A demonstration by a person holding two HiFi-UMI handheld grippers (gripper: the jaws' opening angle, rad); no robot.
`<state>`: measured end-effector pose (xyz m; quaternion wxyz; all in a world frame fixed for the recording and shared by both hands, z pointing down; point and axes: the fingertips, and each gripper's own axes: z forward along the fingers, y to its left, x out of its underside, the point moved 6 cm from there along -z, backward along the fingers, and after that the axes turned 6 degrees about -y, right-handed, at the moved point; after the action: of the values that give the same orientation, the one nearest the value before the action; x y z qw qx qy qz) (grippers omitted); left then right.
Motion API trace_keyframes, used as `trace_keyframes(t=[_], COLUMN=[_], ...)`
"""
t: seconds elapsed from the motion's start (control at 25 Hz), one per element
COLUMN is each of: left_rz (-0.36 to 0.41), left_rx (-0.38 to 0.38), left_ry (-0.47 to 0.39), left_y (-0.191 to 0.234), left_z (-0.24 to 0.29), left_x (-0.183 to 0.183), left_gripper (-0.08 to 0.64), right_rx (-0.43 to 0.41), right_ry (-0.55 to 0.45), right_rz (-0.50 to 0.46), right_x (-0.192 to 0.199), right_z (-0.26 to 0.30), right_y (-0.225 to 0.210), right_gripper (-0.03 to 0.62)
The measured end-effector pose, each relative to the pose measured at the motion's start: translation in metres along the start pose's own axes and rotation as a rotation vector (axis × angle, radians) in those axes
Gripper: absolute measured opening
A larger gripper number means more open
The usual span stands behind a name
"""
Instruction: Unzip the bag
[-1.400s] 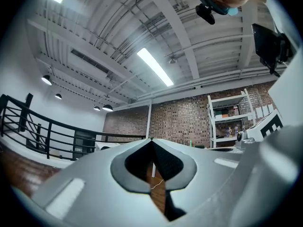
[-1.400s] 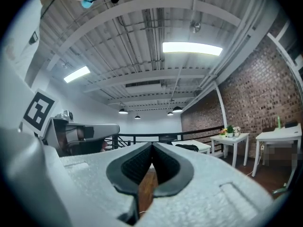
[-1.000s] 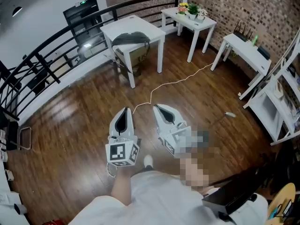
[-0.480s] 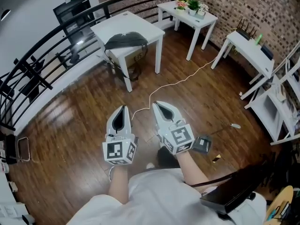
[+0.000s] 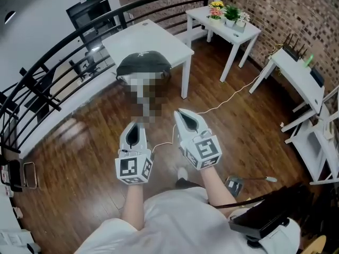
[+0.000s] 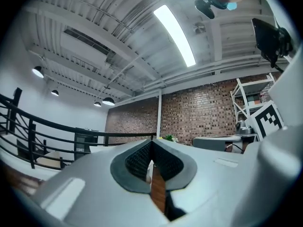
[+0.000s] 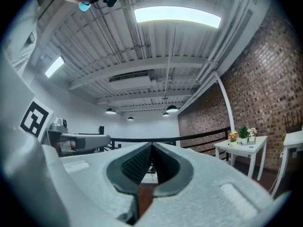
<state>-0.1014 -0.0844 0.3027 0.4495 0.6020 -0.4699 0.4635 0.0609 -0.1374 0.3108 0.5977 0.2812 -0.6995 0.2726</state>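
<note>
Bag [image 5: 143, 65] lies on white table [image 5: 154, 36] standing on dark wood floor [image 5: 249, 126].

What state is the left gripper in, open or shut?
Shut, empty: on the left gripper the pads meet at the tips, nothing between them.

A white bench [image 5: 153, 36] is seen at the upper centre of the head view, with a dark bag [image 5: 143, 65] laid at its near edge. A second white bench [image 5: 222, 26] at the upper right is topped with small potted plants [image 5: 231, 14]. Both are stood on a dark wooden floor [image 5: 79, 157], across which a white cable [image 5: 233, 95] is trailed.
</note>
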Motion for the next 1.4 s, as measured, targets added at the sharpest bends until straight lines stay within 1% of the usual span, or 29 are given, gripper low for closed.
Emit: trace_keyframes(t=[0.12, 0.2, 0.32, 0.44, 0.56, 0.8, 0.96, 1.08, 1.24, 1.4], left_rz=[0.008, 0.004, -0.003, -0.013, -0.020, -0.025, -0.050, -0.063, -0.068, -0.066], left_rx=[-0.020, -0.034, -0.045, -0.035, -0.003, 0.076, 0.144, 0.177, 0.225, 0.244], left_ry=[0.008, 0.024, 0.046, 0.061, 0.071, 0.092, 0.147, 0.192, 0.286, 0.353], left_y=[0.008, 0.013, 0.027, 0.045, 0.067, 0.122, 0.155, 0.174, 0.180, 0.170], left_z=[0.045, 0.067, 0.096, 0.133, 0.177, 0.268, 0.311, 0.339, 0.368, 0.376], left_x=[0.004, 0.010, 0.023, 0.040, 0.059, 0.085, 0.110, 0.129, 0.162, 0.207], left_gripper=[0.017, 0.017, 0.017, 0.017, 0.017, 0.017, 0.017, 0.017, 0.017, 0.017], right_rx=[0.012, 0.016, 0.008, 0.009, 0.033, 0.126, 0.187, 0.221, 0.282, 0.292], right_ry=[0.007, 0.031, 0.066, 0.084, 0.096, 0.125, 0.157, 0.200, 0.291, 0.366], right_rz=[0.014, 0.030, 0.048, 0.046, 0.042, 0.020, 0.003, 0.001, 0.042, 0.069], right_x=[0.005, 0.013, 0.031, 0.046, 0.063, 0.088, 0.104, 0.124, 0.159, 0.206], right_z=[0.035, 0.052, 0.079, 0.112, 0.149, 0.234, 0.280, 0.303, 0.315, 0.310], right_y=[-0.042, -0.062, -0.080, -0.095, -0.114, -0.152, -0.164, -0.172, -0.194, -0.213], right_gripper=[-0.012, -0.012, -0.012, -0.012, -0.012, -0.012, -0.012, -0.012, -0.012, -0.012])
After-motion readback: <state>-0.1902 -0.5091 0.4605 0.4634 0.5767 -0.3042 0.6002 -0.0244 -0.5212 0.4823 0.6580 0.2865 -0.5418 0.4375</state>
